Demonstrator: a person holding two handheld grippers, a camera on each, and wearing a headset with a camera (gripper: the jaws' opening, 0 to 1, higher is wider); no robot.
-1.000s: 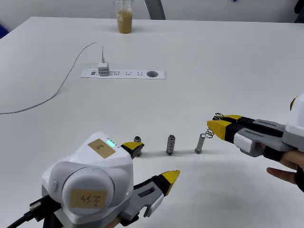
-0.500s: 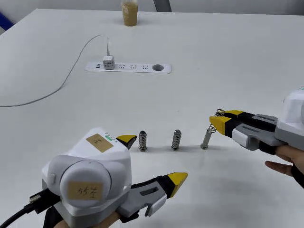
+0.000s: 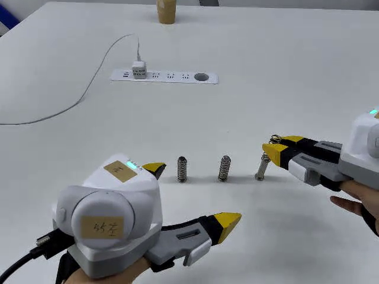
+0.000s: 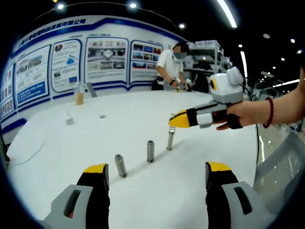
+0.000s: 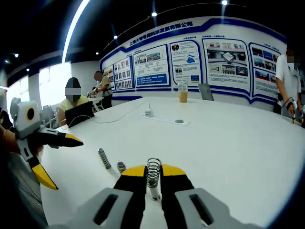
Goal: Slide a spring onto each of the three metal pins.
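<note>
while right gripper [image 3: 273, 145] pinches a spring [image 5: 153, 171] by the 3rd pin [image 3: 260, 173], left gripper [image 4: 157, 168] fingers [image 4: 96, 174] wide

Both handheld grippers share one build. The left gripper [image 3: 192, 195] has a pale grey moulded body whose two arms turn black toward the front and end in pointed yellow jaws. In the left gripper view each grey arm carries a dark oval slot. A black cable [image 3: 18, 267] leaves the rear of the left gripper. The right gripper [image 3: 274, 144], across from the left gripper, repeats the grey, black and yellow scheme. The right hand [image 4: 240, 114] wears a black band [image 4: 228, 122] across the fingers, and a dark red beaded bracelet [image 4: 270, 112] circles the wrist behind it.
</note>
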